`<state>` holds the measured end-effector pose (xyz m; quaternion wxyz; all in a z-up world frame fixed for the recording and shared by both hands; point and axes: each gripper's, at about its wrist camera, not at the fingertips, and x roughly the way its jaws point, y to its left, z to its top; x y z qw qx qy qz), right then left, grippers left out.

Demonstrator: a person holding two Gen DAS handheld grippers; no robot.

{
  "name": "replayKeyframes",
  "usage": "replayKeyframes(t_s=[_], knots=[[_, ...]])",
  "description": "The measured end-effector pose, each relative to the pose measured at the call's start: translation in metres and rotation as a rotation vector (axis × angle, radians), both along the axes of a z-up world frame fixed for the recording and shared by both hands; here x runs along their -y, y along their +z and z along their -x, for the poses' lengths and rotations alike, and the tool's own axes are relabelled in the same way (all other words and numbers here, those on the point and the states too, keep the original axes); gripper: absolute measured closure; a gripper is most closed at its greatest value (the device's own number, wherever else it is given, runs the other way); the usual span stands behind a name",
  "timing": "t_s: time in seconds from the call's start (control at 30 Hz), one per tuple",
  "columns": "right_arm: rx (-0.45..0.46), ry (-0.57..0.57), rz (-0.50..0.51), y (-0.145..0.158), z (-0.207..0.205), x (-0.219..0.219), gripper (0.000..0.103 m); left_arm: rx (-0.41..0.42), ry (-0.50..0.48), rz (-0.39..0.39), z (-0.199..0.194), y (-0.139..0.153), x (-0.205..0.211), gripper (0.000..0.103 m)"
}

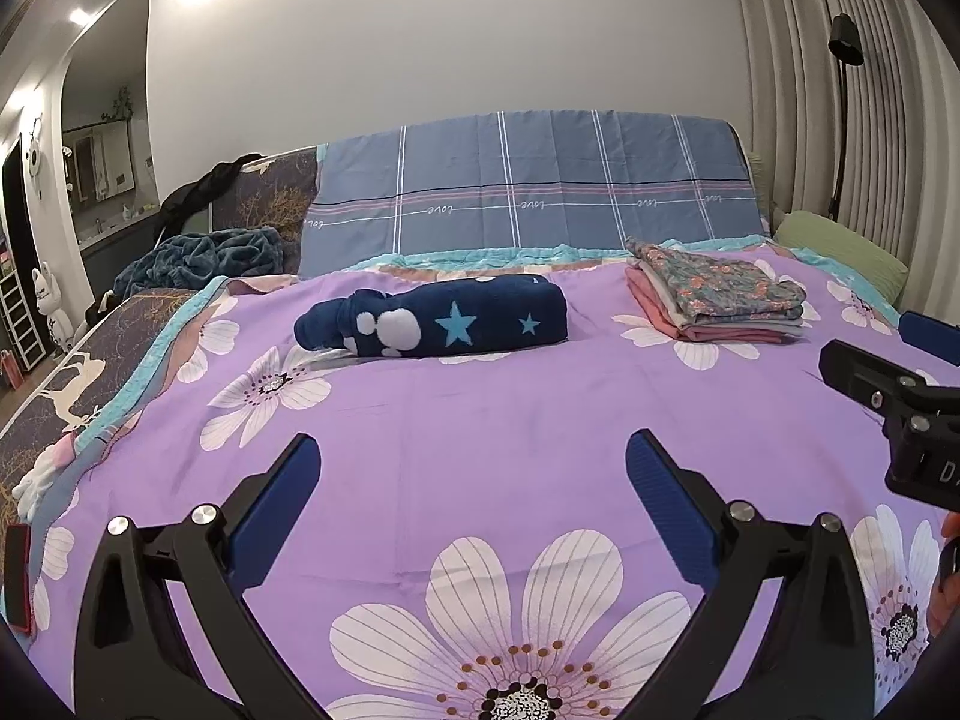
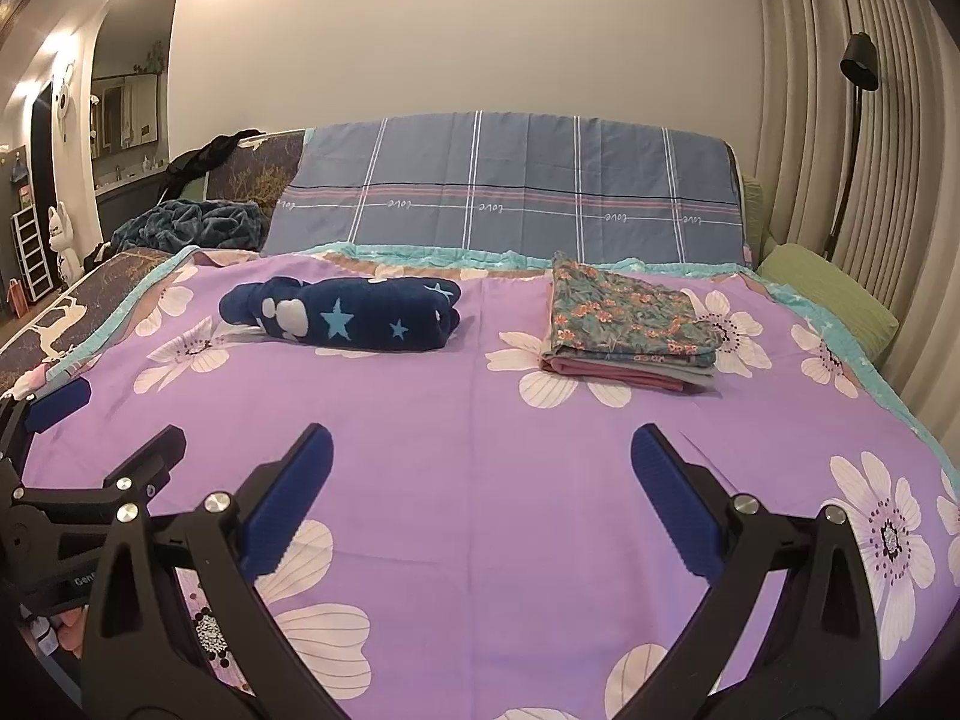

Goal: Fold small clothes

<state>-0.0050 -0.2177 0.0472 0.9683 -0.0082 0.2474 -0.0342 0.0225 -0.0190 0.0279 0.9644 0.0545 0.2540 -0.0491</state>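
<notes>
Both the left tool [image 1: 471, 468] and right tool [image 2: 480, 459] hover spread apart and empty over the purple floral bedspread [image 1: 480, 408], likely free to fetch the bunched navy star-print garment [image 1: 432, 324] lying left of the folded clothes stack [image 1: 717, 297], well apart
</notes>
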Motion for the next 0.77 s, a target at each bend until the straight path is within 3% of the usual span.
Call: replayKeyframes(t_s=[0.77], knots=[[-0.027, 0.017, 0.028, -0.0060, -0.0066, -0.0086, 0.002, -0.024, 0.003, -0.014, -0.0035, -0.0012, -0.0001, 0.001]])
